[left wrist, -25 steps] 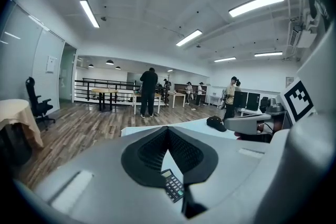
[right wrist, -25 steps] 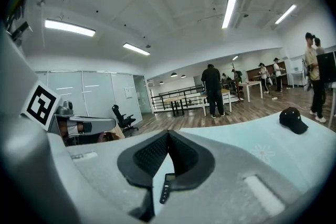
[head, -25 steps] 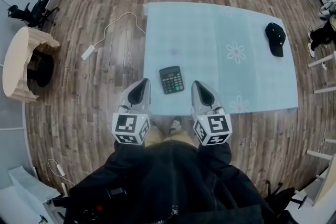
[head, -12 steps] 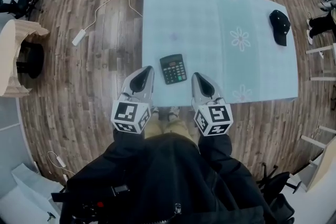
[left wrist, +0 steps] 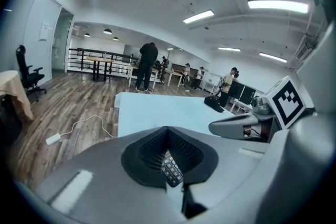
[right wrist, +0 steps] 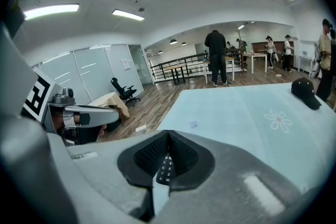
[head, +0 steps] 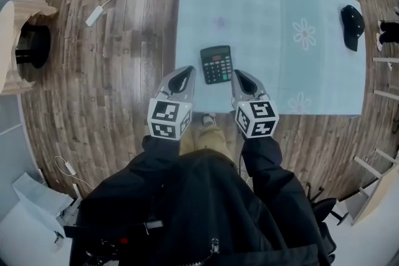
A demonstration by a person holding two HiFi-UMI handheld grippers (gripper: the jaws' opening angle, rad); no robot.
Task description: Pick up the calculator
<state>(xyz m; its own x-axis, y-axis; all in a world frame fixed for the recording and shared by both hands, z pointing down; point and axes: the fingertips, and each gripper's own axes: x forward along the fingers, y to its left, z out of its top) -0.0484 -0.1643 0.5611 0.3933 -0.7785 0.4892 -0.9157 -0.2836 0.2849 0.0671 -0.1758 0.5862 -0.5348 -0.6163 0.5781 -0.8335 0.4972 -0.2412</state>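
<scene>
**Calculator flat on counter, between two closed grippers**

Calculator [head: 216, 64]: dark, rectangular, rows of small pale keys, a display strip at its far end. It lies flat near the close edge of the counter [head: 262, 3], on a smooth light-blue cloth.

Left gripper [head: 185, 73]: just to the calculator's left and apart from it, tip level with the calculator's near end. Its jaws are together and clamp nothing. Grey, smooth, rounded shells with a dark ribbed pad hollow behind the tip.

Right gripper [head: 240, 75]: just to the calculator's right, tip close beside the near right corner; contact cannot be judged. Jaws together here too, with nothing held. Same grey shell and dark ribbed hollow.

Left gripper view: a slice of the calculator [left wrist: 171, 171] shows through the dark pad opening of the left gripper [left wrist: 167, 129]. Right gripper view: likewise, a key column of the calculator [right wrist: 166, 169] shows through the opening of the right gripper [right wrist: 168, 134].

Beyond the calculator and to its right, two white flower prints on the cloth, one [head: 305, 33] farther than the other [head: 299, 103]. Well off to the calculator's far right, a black cap [head: 352, 19] near the counter's edge. Left of the calculator, plank wood floor [head: 124, 71] with a white adapter [head: 95, 15] on a thin pale cord.
</scene>
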